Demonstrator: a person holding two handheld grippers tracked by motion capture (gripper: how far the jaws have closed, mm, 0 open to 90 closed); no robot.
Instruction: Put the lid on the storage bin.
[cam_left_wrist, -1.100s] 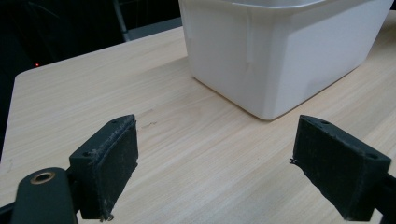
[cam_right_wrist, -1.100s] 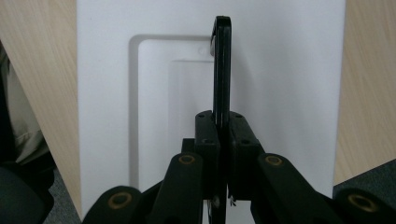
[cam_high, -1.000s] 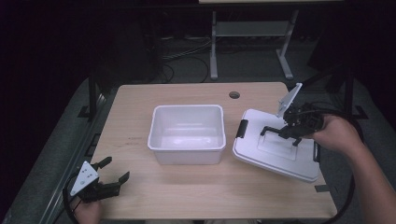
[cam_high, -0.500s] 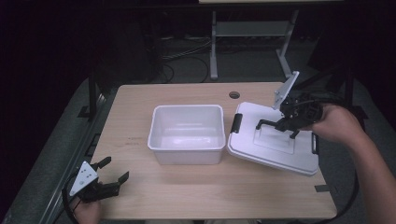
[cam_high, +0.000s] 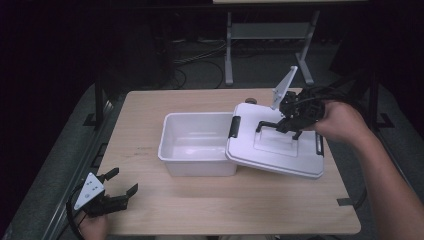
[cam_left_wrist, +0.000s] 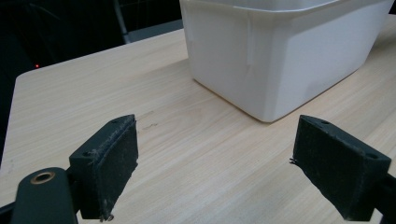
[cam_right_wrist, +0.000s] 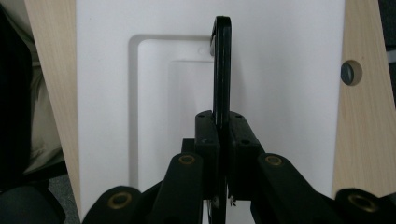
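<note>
Simply white lid (cam_high: 280, 150), black handle (cam_right_wrist: 221, 70)

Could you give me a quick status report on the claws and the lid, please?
Right claw shut on lid handle. Lid tilted, overlapping bin rim. Left claw open, empty.

1. Left black two-jaw gripper (cam_high: 121, 192): jaws wide apart, nothing between the pads (cam_left_wrist: 114, 165), held low and level.
2. Right black two-jaw gripper (cam_high: 284, 124): jaws clamped tight, forearm angled in behind it.

lid (cam_high: 280, 150): white
lid handle (cam_right_wrist: 221, 65): black
bin (cam_high: 195, 142): white
table (cam_high: 200, 210): light wood, fine grain lines
gripper pads (cam_left_wrist: 112, 163): black
</note>
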